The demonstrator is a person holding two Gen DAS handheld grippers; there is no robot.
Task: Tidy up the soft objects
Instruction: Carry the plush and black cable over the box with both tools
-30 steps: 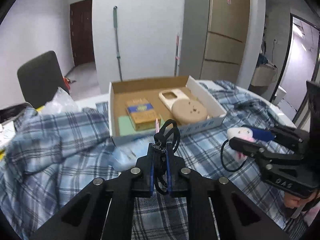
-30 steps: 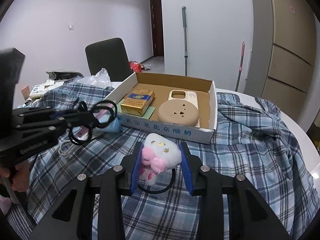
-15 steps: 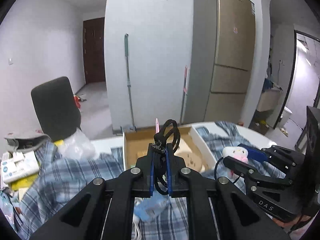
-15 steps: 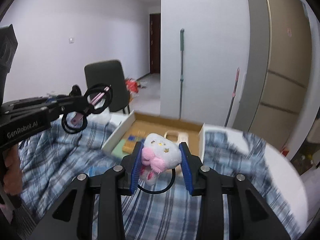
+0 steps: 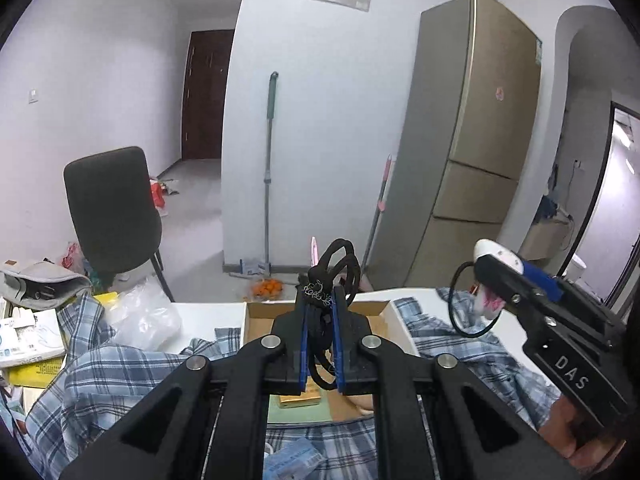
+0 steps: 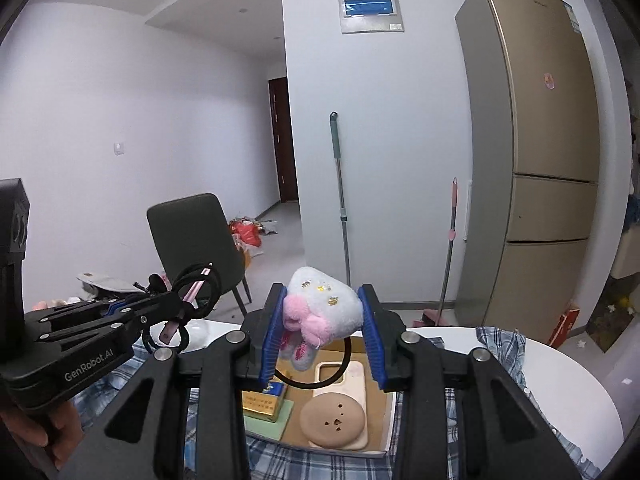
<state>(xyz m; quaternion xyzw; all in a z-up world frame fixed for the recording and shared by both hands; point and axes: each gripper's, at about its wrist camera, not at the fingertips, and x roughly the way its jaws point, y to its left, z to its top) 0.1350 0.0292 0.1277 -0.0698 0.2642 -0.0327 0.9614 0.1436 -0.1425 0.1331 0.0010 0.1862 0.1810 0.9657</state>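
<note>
My left gripper [image 5: 320, 312] is shut on a bundle of black hair ties [image 5: 338, 258] with a pink clip; it also shows in the right wrist view [image 6: 188, 304]. My right gripper [image 6: 322, 330] is shut on a white and pink plush hair tie [image 6: 320, 310] with a black loop hanging below; it shows at the right of the left wrist view [image 5: 496, 280]. Both are held in the air above the open cardboard box [image 6: 386, 446], which holds a gold packet [image 6: 264, 400], a phone case [image 6: 340, 376] and a round tan compact [image 6: 332, 420].
A blue plaid shirt [image 5: 108, 376] covers the round white table [image 6: 560, 380]. A clear plastic bag [image 5: 144, 316] and papers [image 5: 28, 340] lie at the left. A dark chair [image 5: 112, 212], mops and a fridge [image 6: 532, 152] stand behind.
Both grippers have risen and tilted up, carrying their hair ties from table level to above the box. Both stay shut.
</note>
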